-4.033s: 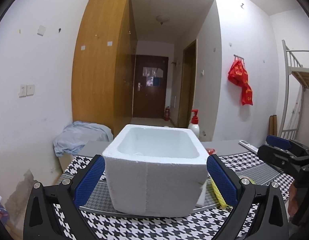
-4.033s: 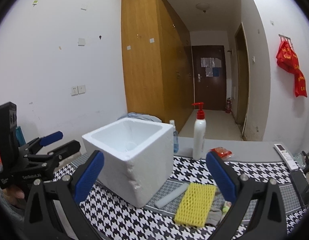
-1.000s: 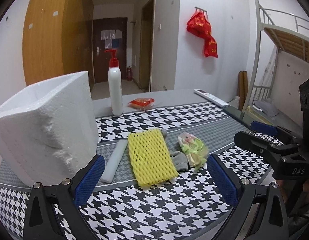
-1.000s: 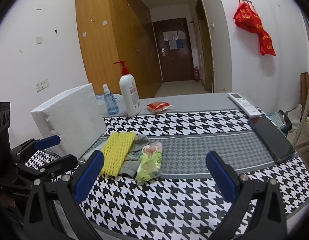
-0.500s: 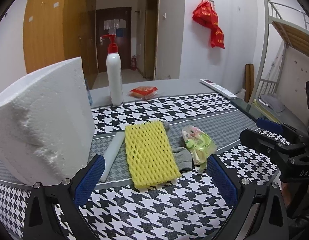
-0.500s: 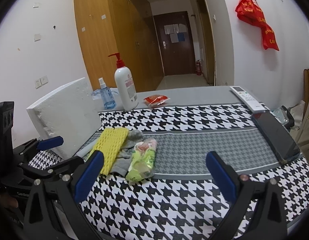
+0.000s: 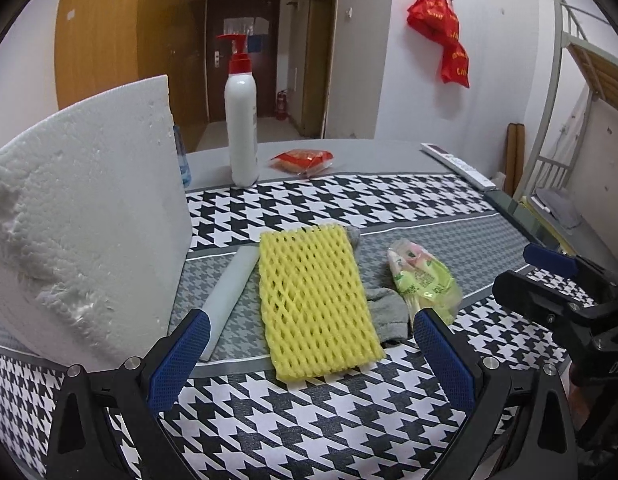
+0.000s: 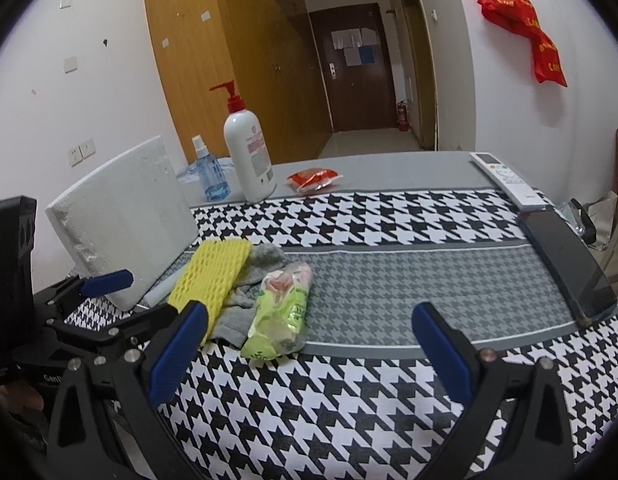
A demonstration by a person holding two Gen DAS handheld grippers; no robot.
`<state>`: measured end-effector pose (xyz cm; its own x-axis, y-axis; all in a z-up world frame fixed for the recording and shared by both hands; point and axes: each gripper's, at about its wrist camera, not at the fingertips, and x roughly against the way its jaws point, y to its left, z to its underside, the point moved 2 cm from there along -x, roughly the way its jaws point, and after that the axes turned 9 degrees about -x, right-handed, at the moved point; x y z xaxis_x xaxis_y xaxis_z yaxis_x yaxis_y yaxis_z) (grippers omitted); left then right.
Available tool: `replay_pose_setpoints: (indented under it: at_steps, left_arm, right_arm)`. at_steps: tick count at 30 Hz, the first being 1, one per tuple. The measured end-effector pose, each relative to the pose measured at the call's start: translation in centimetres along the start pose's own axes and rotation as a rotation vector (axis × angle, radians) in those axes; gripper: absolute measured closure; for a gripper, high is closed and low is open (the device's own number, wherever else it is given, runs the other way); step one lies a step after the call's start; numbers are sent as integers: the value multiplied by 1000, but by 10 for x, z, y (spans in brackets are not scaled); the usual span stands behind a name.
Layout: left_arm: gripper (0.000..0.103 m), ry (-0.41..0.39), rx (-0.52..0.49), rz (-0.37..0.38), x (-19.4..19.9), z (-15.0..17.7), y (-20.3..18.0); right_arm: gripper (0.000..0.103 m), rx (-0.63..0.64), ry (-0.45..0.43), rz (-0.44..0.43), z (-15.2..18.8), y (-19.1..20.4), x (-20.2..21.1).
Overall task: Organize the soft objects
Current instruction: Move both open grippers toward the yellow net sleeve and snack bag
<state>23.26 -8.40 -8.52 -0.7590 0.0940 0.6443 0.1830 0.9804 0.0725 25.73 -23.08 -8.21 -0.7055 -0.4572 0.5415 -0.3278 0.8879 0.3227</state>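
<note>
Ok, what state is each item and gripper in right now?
Left gripper: jaws open, empty.
Right gripper: jaws open, empty.
White foam box: upright on the cloth.
Yellow foam net sleeve: flat, overlapping grey sock.
Green plastic packet: lying beside the sock.

Grey sock half under yellow foam net

Left gripper low, level, jaws spread wide, empty; right gripper alongside, likewise wide, empty.
</note>
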Motion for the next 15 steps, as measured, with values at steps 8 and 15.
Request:
replay_pose_setpoints:
  at_steps: [8,15]
  left_arm:
    - [16,64,11,20,-17,1,0]
    - [25,116,32,22,-27,5,6]
  right_arm:
    - [0,3,29,20,0,0,-7]
    - [0,7,48,23,1,0,-12]
